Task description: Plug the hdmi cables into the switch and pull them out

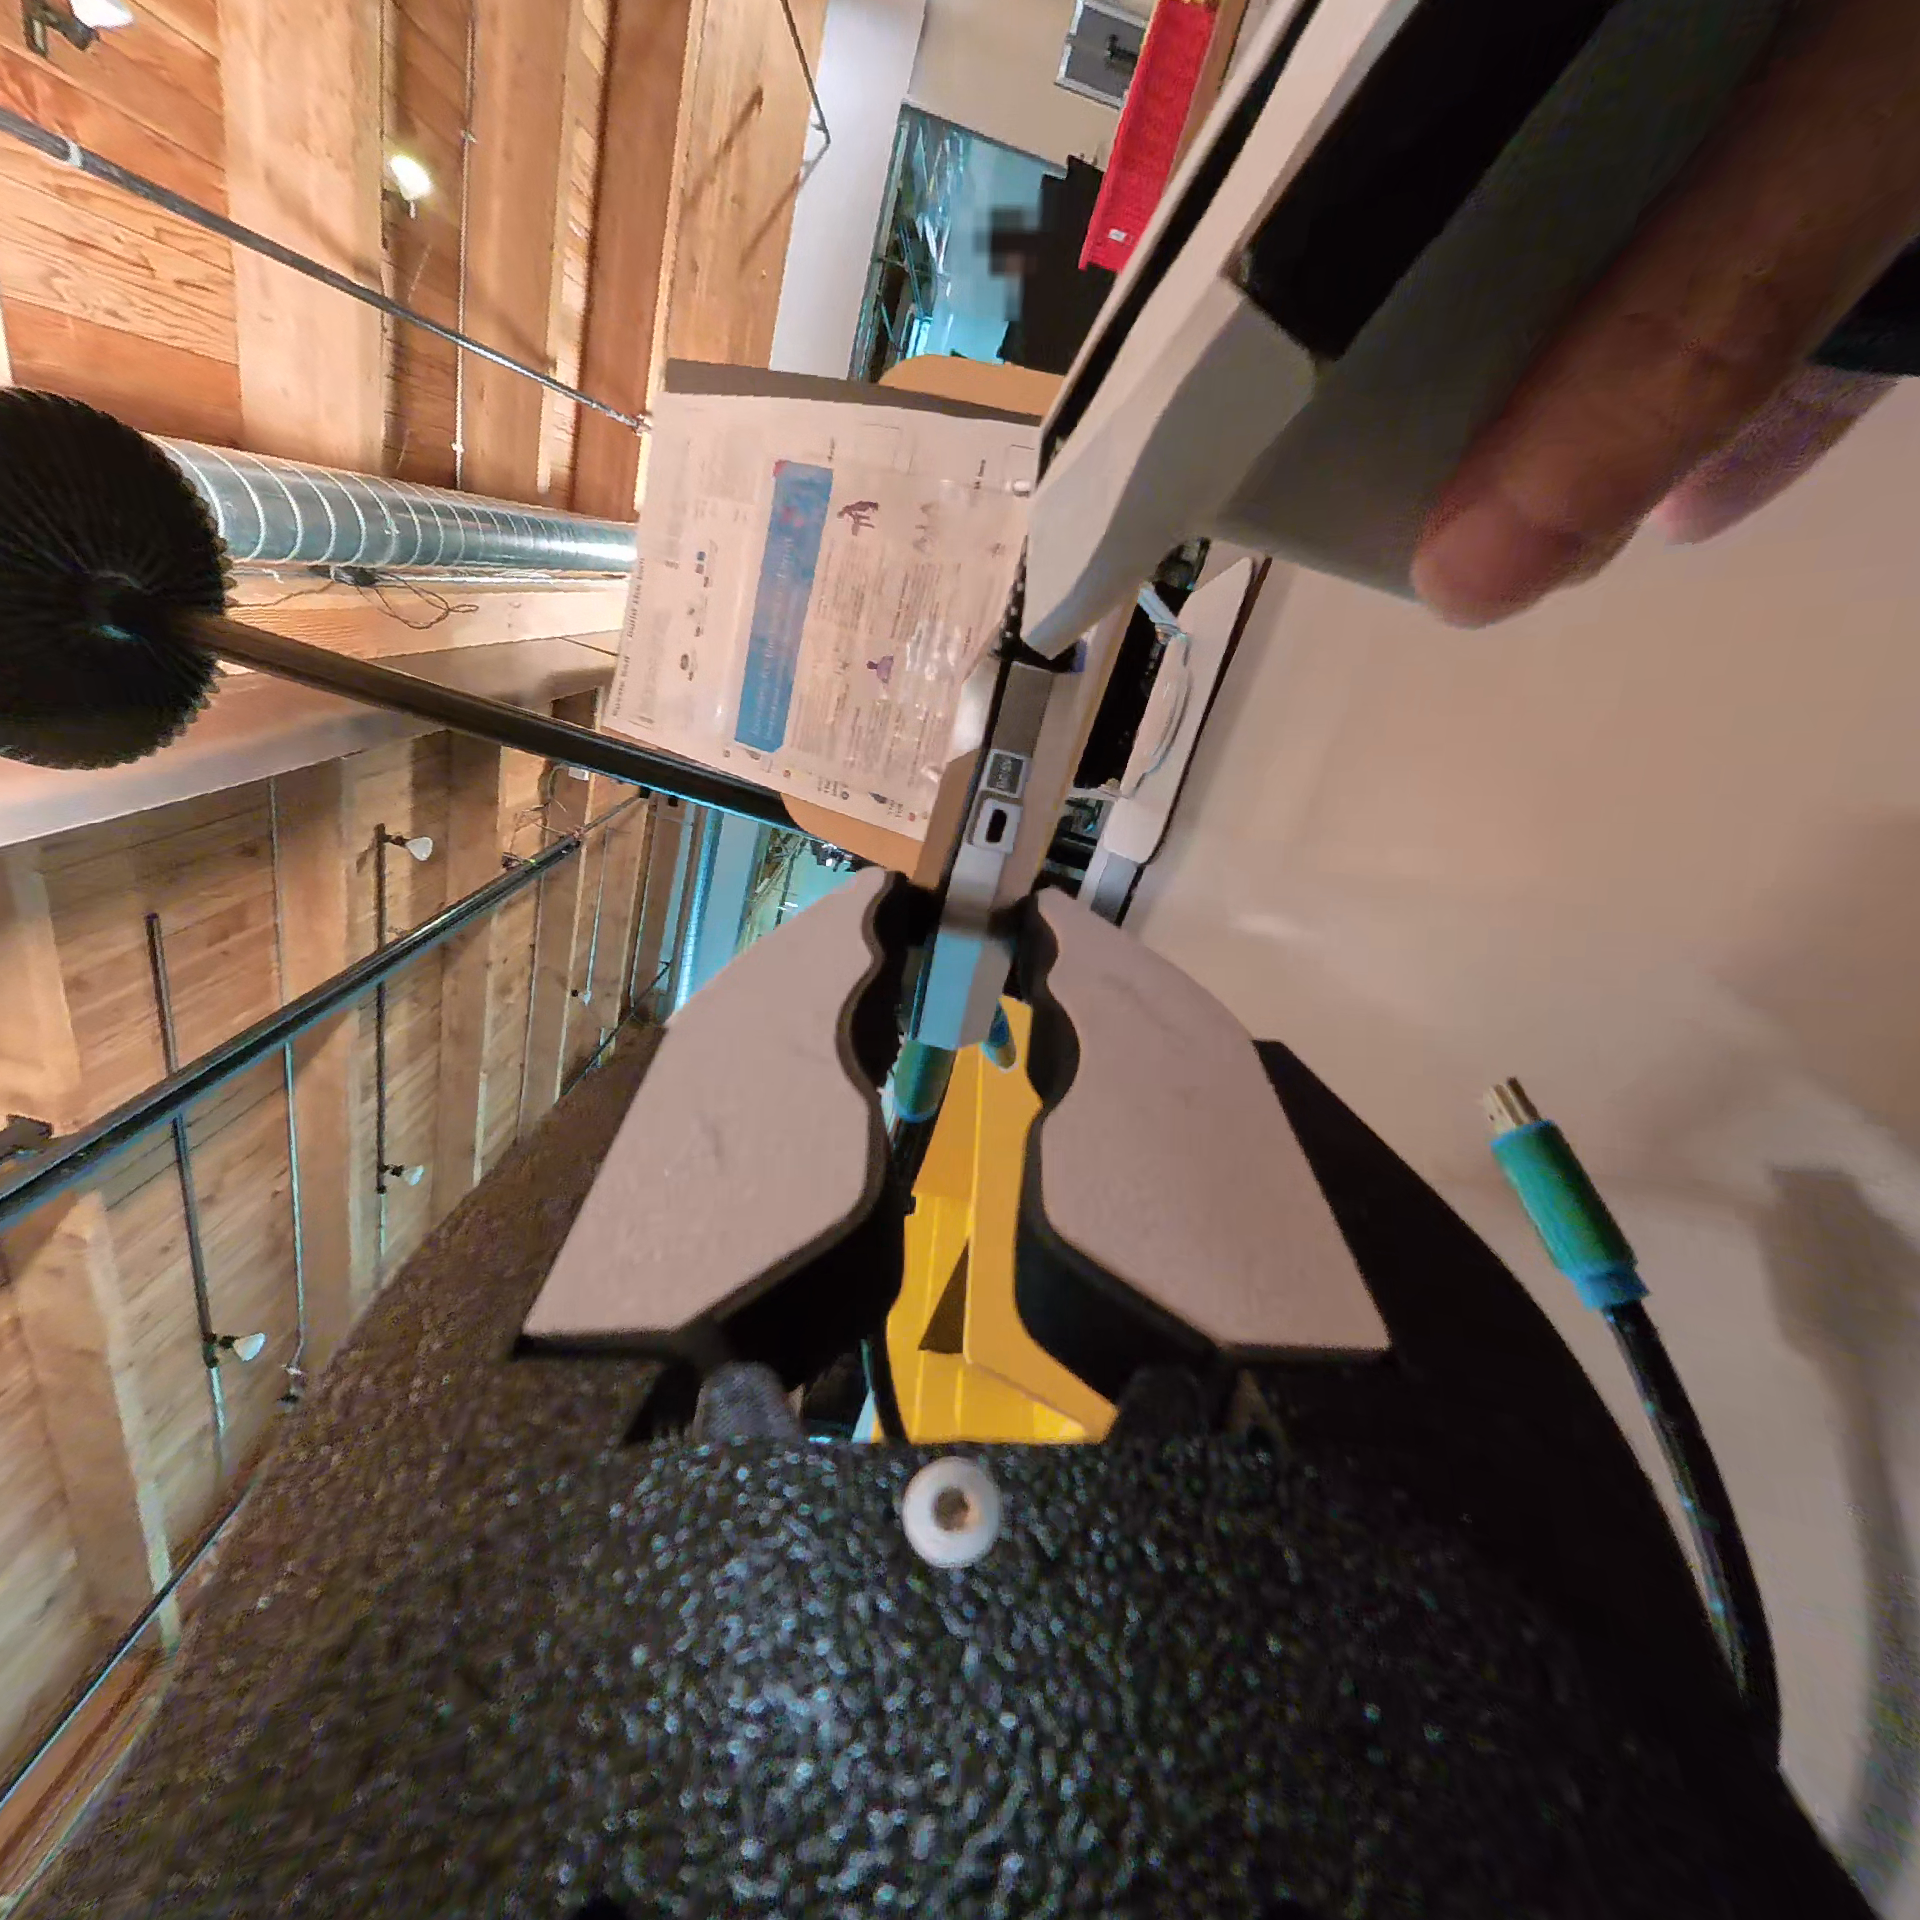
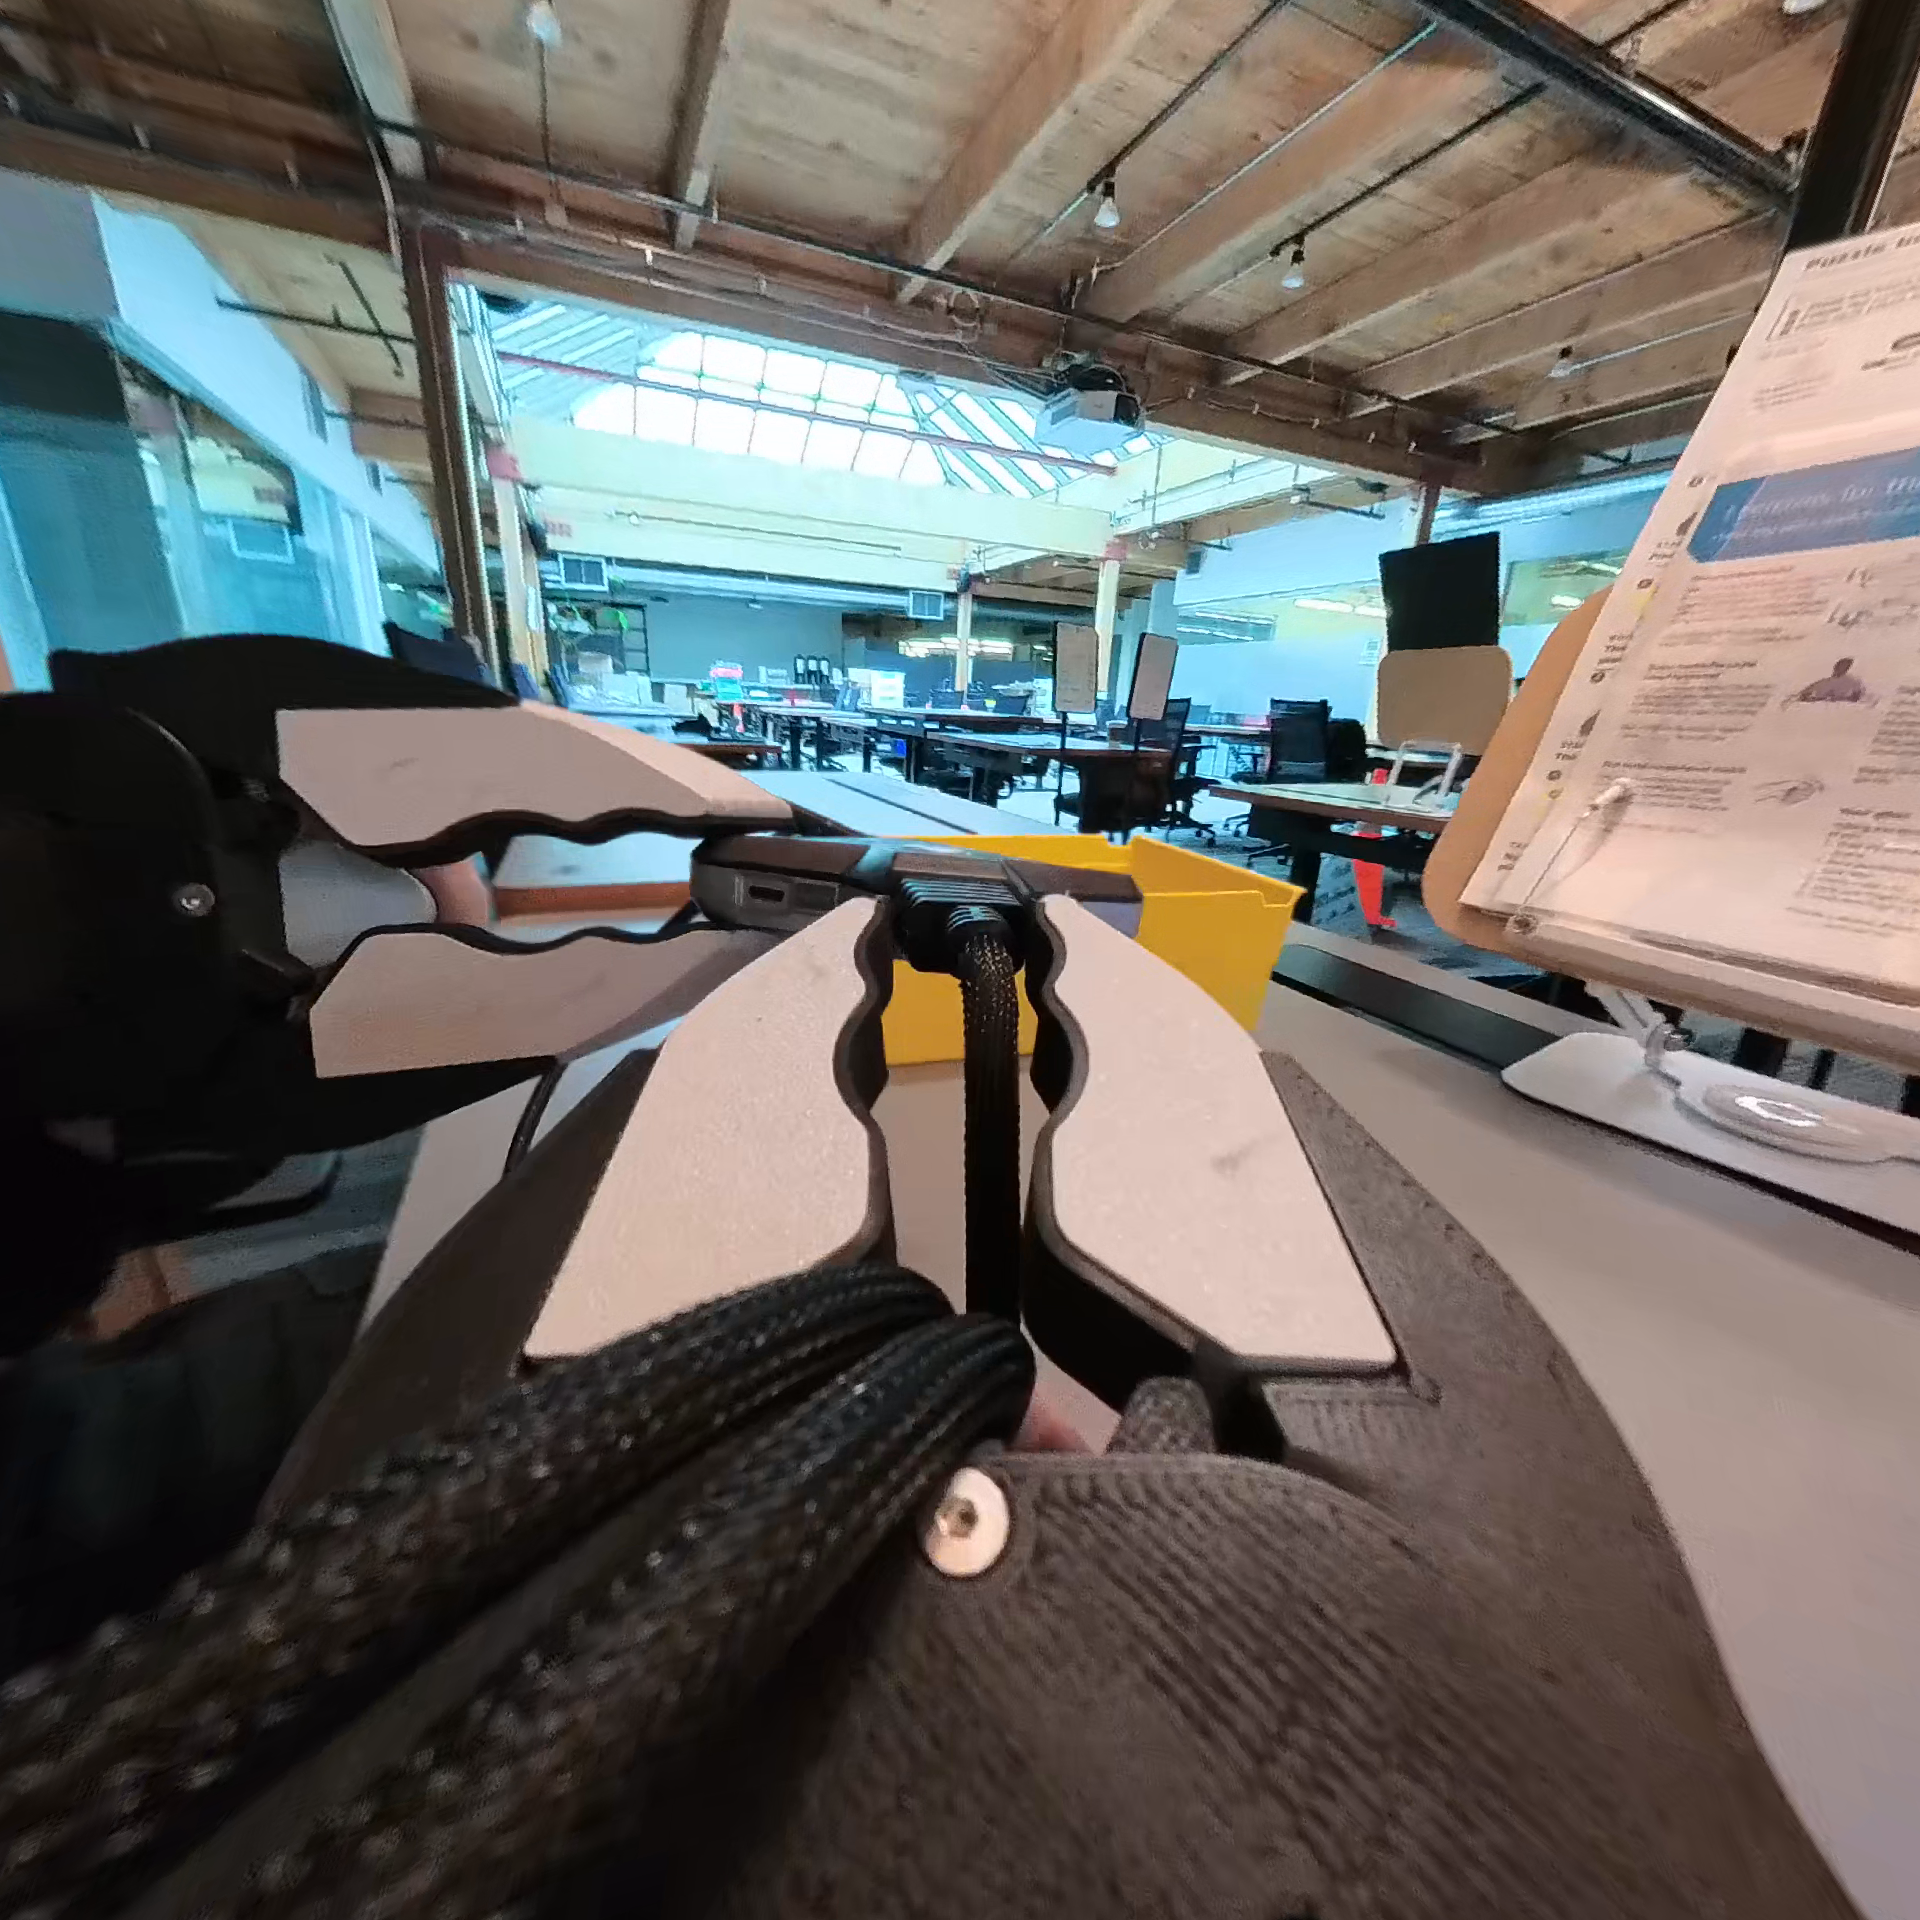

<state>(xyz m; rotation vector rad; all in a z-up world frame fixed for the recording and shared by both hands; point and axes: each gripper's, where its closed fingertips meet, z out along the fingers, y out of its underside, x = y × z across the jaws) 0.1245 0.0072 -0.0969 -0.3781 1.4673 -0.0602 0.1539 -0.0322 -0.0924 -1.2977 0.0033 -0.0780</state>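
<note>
My left gripper (image 1: 956,909) is shut on the flat grey switch (image 1: 992,821) and holds it above the table. It also shows in the right wrist view (image 2: 727,873), clamped on the left end of the switch (image 2: 790,883). My right gripper (image 2: 961,920) is shut on a black HDMI plug (image 2: 951,904), which is pressed against the switch's near edge. Its braided cable (image 2: 987,1122) runs back between the fingers. One of the right gripper's fingers (image 1: 1132,488) shows in the left wrist view. A green-sleeved plug (image 1: 920,1075) sits at the switch's near end. I cannot tell whether it is seated. Another green-sleeved HDMI plug (image 1: 1558,1195) lies loose on the table.
A yellow bin (image 2: 1195,904) stands on the white table (image 2: 1558,1351) just behind the switch; it also shows in the left wrist view (image 1: 977,1247). A stand with a printed sheet (image 2: 1714,727) is at the right. A hand (image 1: 1662,416) holds the right gripper.
</note>
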